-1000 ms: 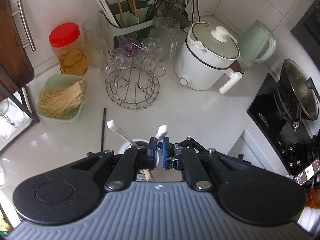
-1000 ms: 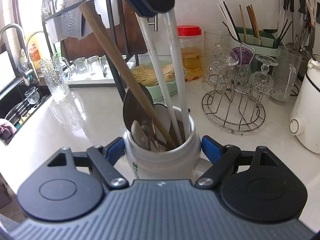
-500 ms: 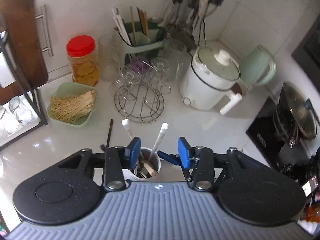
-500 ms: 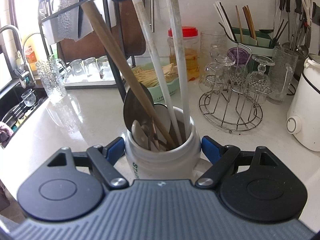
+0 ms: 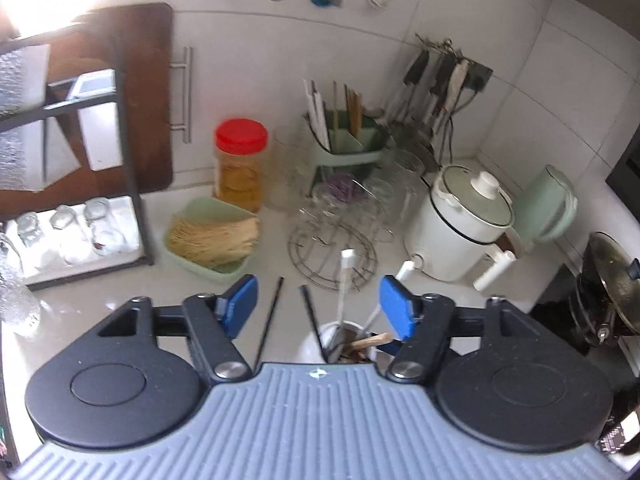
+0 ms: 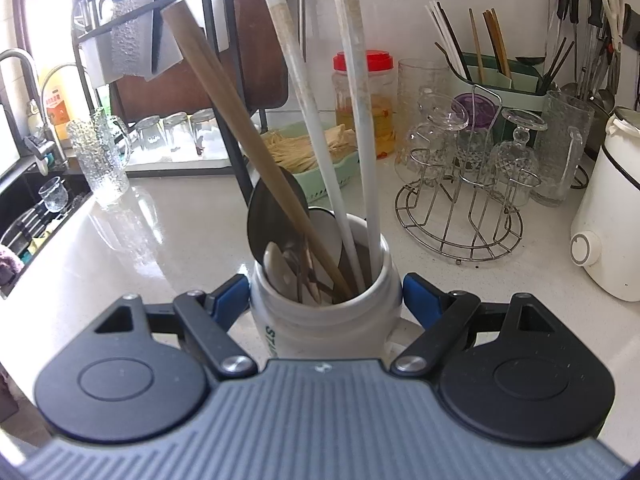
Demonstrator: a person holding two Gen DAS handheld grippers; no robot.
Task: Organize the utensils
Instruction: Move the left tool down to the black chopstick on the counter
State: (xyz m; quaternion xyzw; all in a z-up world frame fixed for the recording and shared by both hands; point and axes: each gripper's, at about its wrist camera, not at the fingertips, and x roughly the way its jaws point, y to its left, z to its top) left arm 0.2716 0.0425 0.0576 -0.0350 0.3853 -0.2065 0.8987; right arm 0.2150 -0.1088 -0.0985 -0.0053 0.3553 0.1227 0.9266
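Note:
My right gripper is shut on a white mug that stands on the white counter. In the mug are two long white handles, a wooden handle and some spoons. My left gripper hovers above and behind the mug. Its jaws are opening wide and nothing is between the pads. A thin black chopstick lies on the counter beyond the mug, with a second dark stick beside it. A green utensil caddy with chopsticks stands at the back wall.
A wire rack of glasses, a green tray of noodles, a red-lidded jar and a white cooker crowd the back of the counter. A black shelf frame stands left, a stove with a pan right, a sink far left.
My left gripper let go of the white handles, spread its jaws and pulled up and back from the mug. The right gripper and the mug stayed put.

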